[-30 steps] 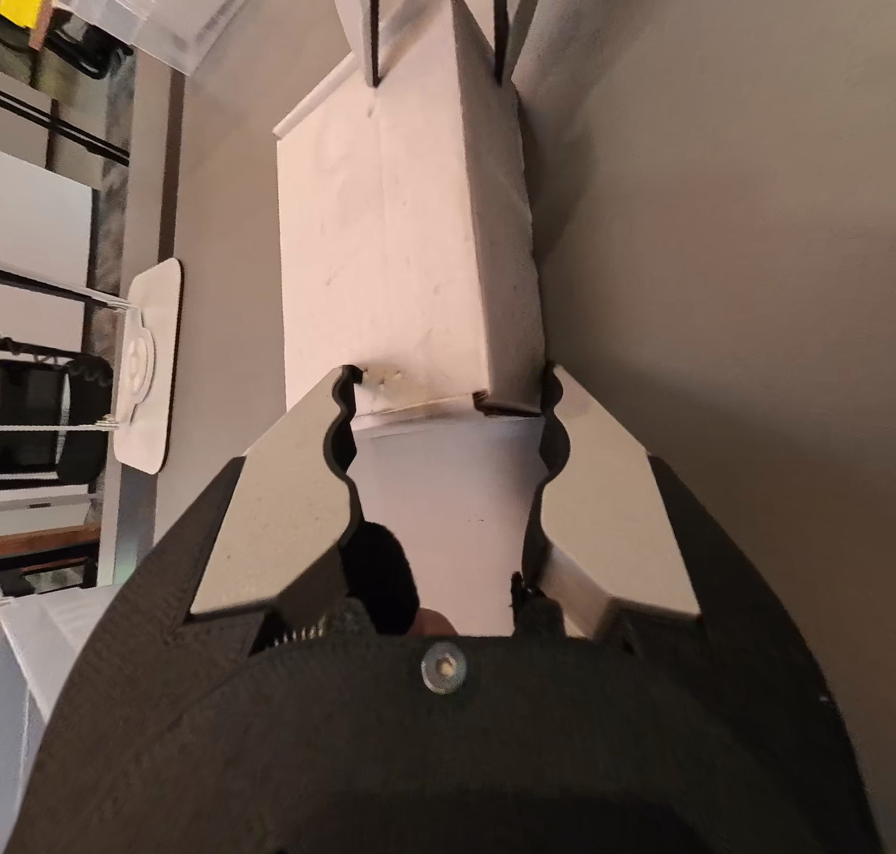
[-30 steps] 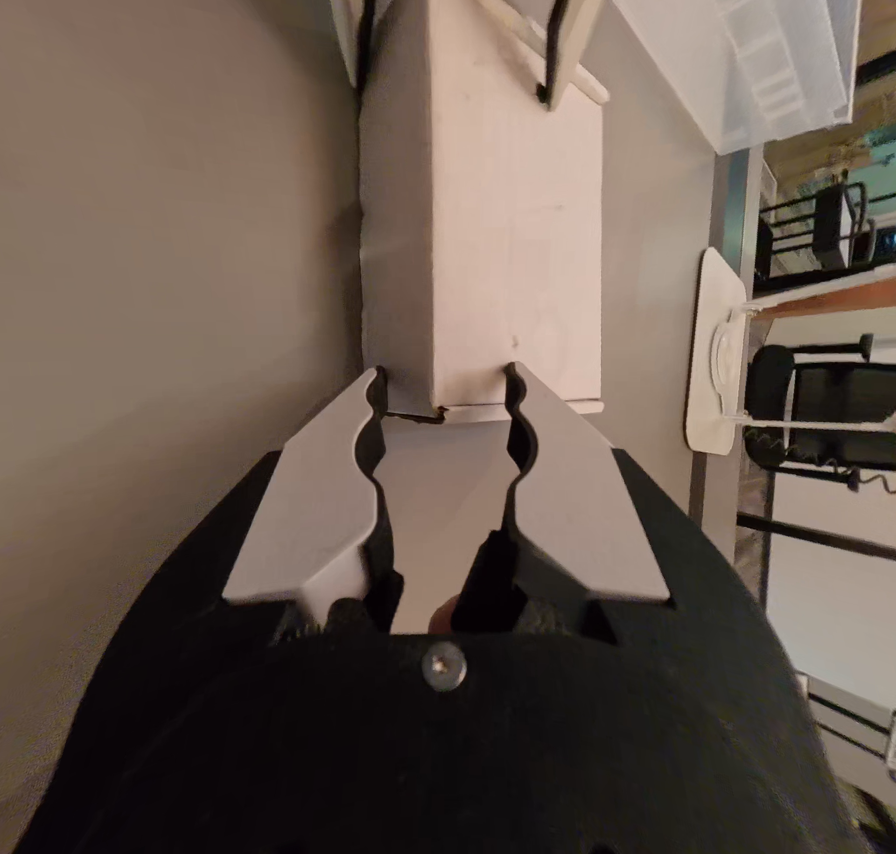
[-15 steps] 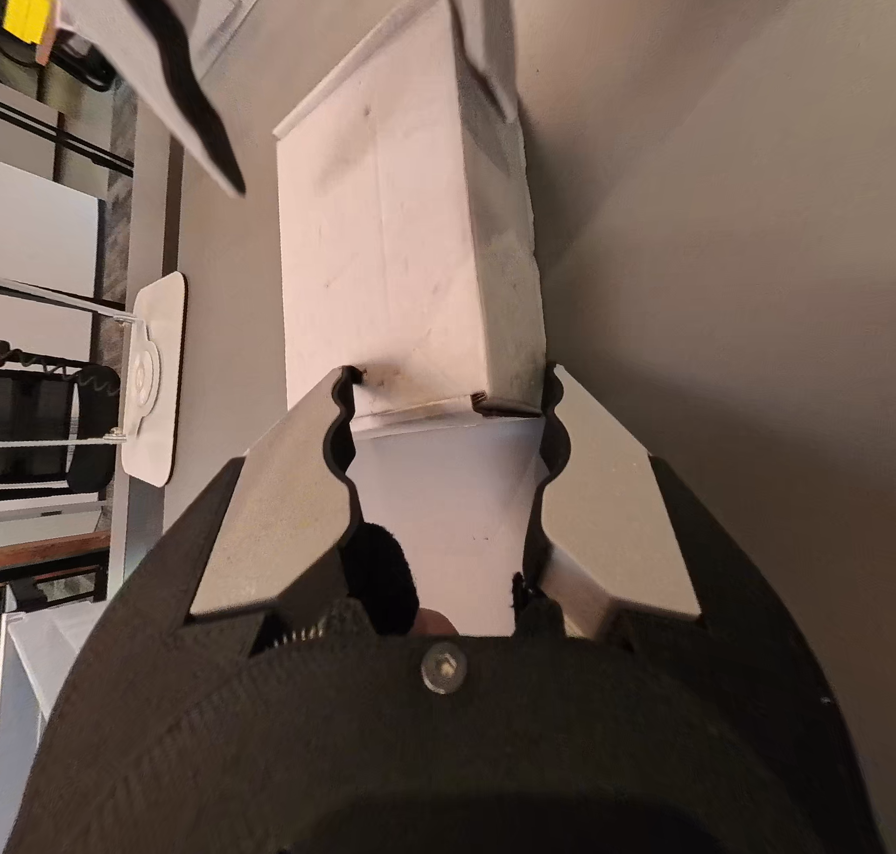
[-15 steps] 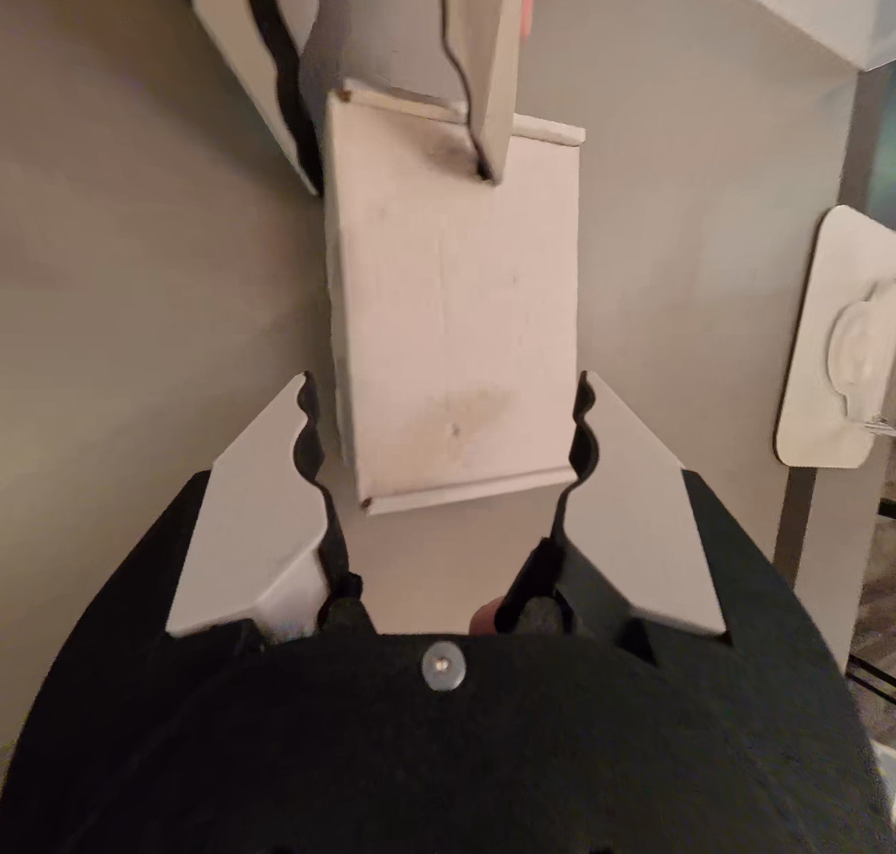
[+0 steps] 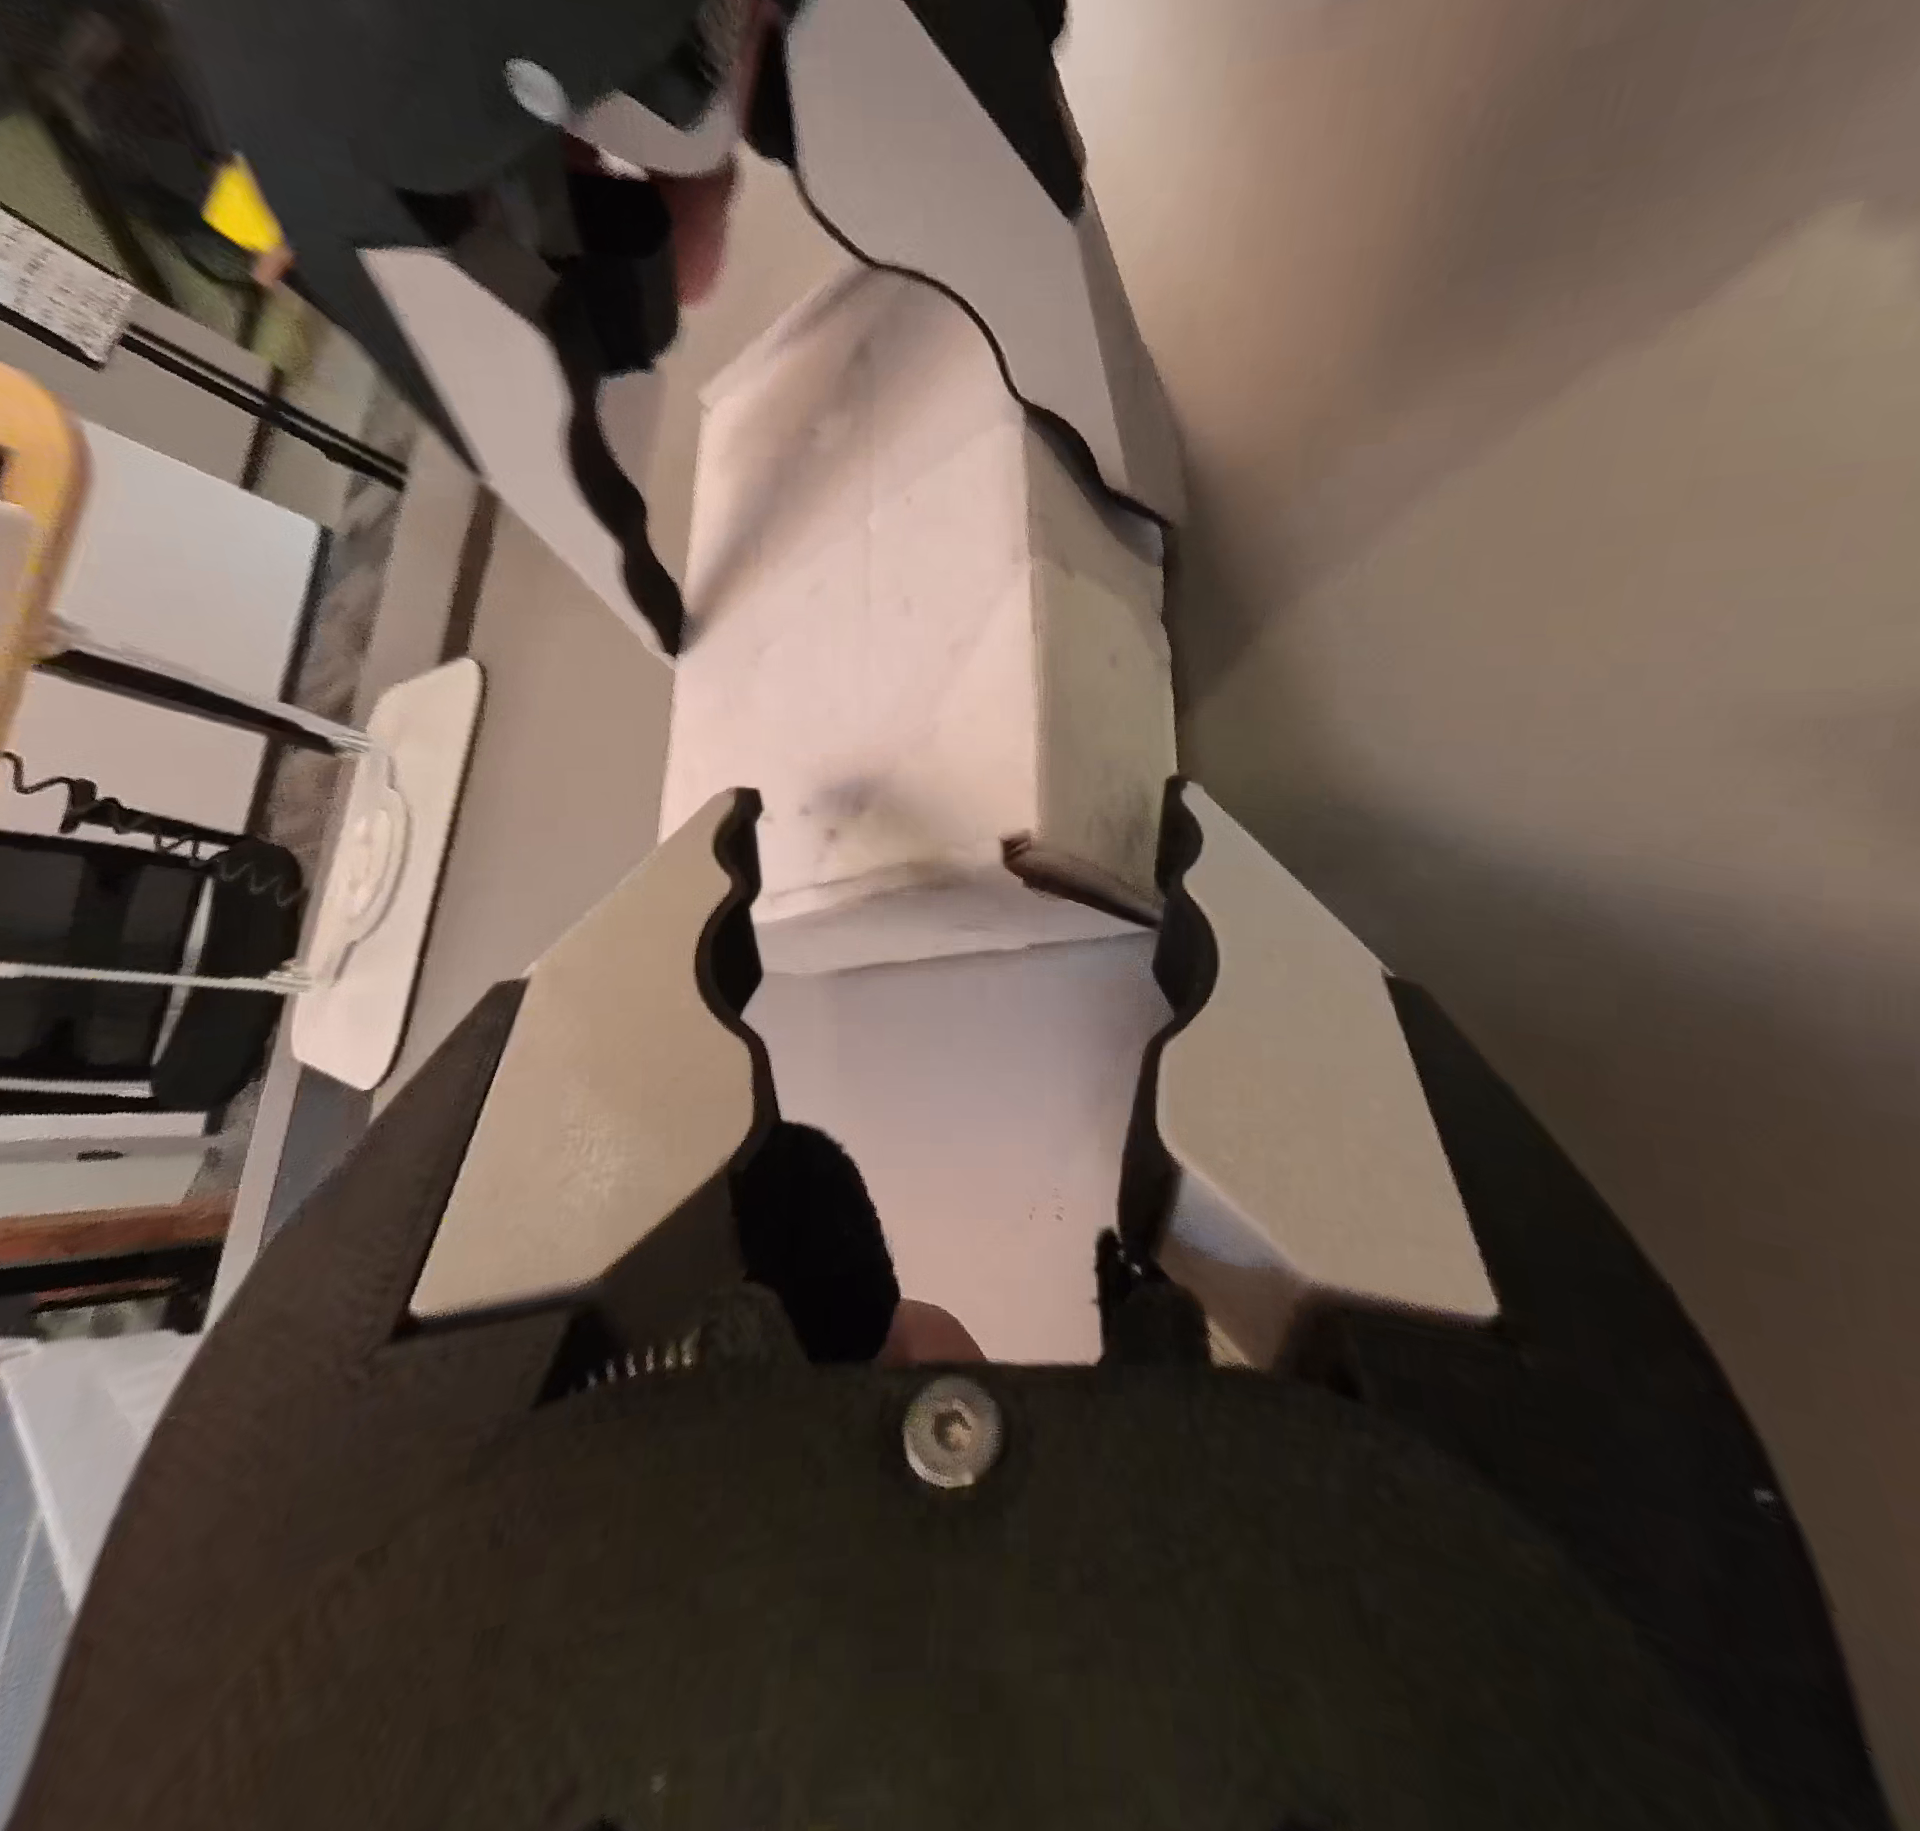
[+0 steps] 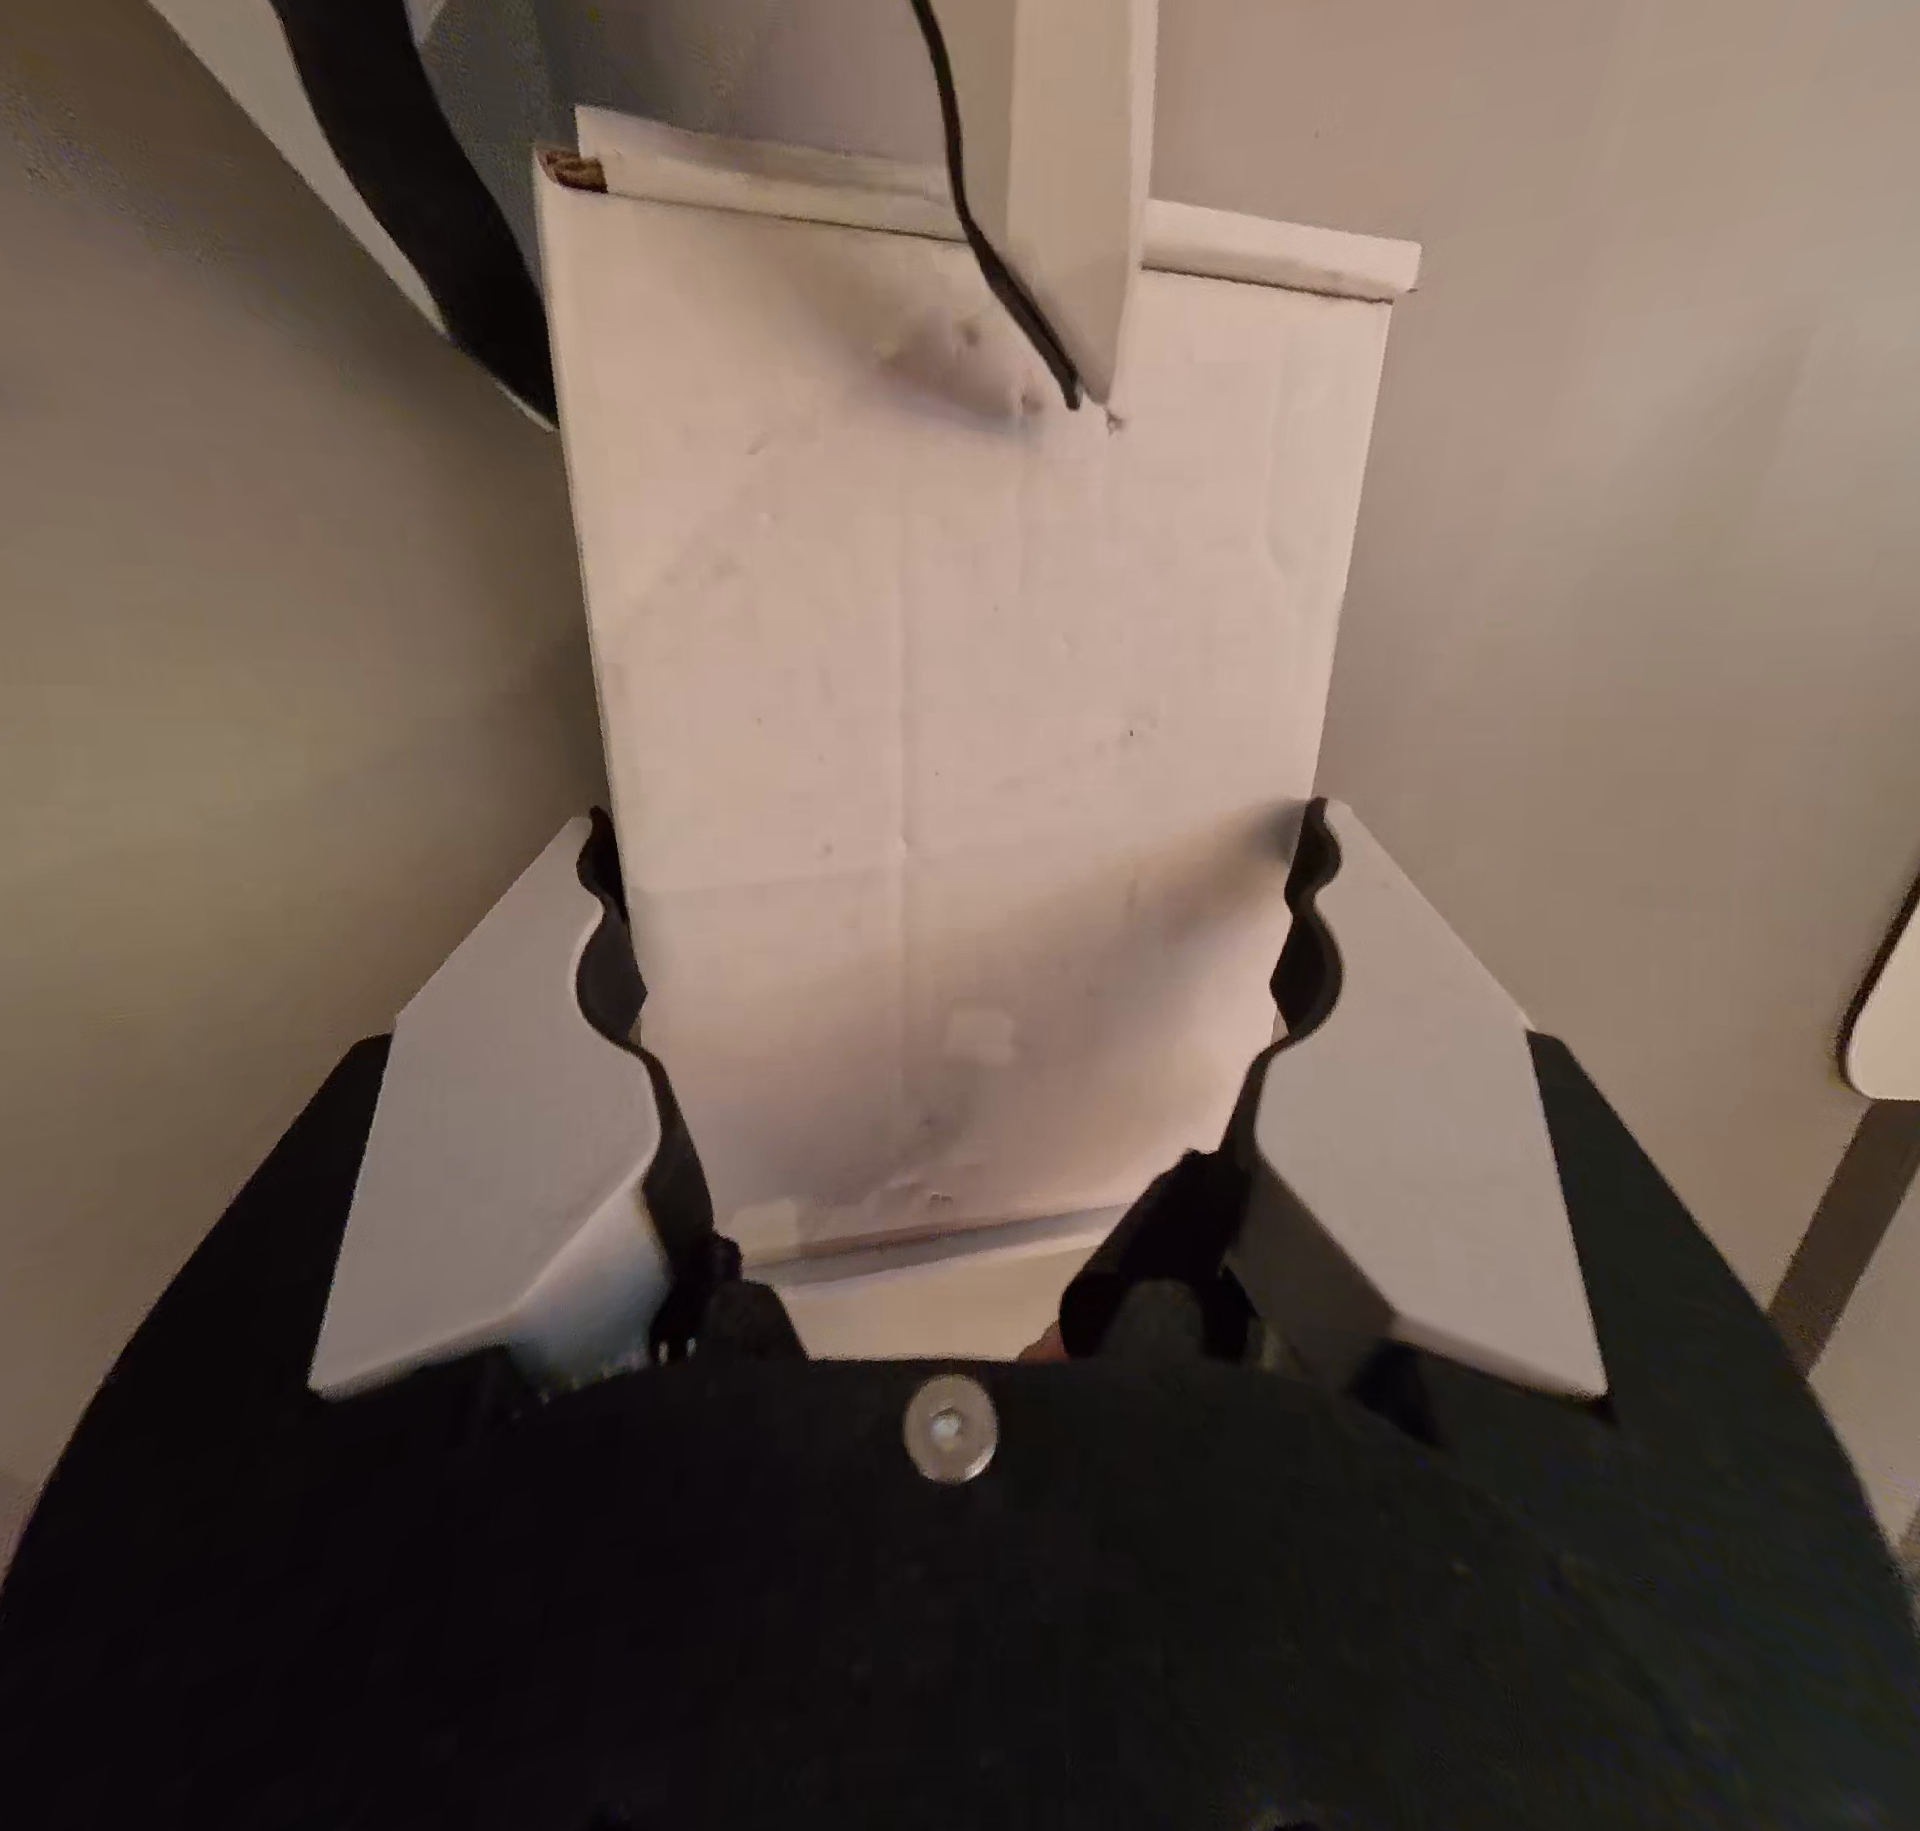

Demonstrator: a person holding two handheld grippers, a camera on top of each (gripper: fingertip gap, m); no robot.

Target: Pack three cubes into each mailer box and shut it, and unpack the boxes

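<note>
A white mailer box (image 5: pixel 883 638) lies closed on the grey table (image 5: pixel 1558 846). No cubes show. My left gripper (image 5: pixel 961 810) is open at one end of the box. One of its fingers rests on the lid and the other stands beside the side wall. In the right wrist view one of its fingertips (image 6: pixel 1091 347) dents the lid at the far end. My right gripper (image 6: pixel 956 820) is wide open over the other end of the box (image 6: pixel 966 638), its jaws standing at the two long edges. Its fingers (image 5: pixel 966 275) show at the top of the left wrist view.
A white pad with a clear fitting (image 5: pixel 395 846) lies near the table's edge and also shows in the right wrist view (image 6: pixel 1891 1002). Beyond the edge are shelves, dark furniture and a yellow item (image 5: pixel 234 207). Bare table (image 6: pixel 208 742) lies on the box's other side.
My right gripper let go of the box's end, opened wide, drew back, and now stands over that end. My left gripper has kept its place and its gap.
</note>
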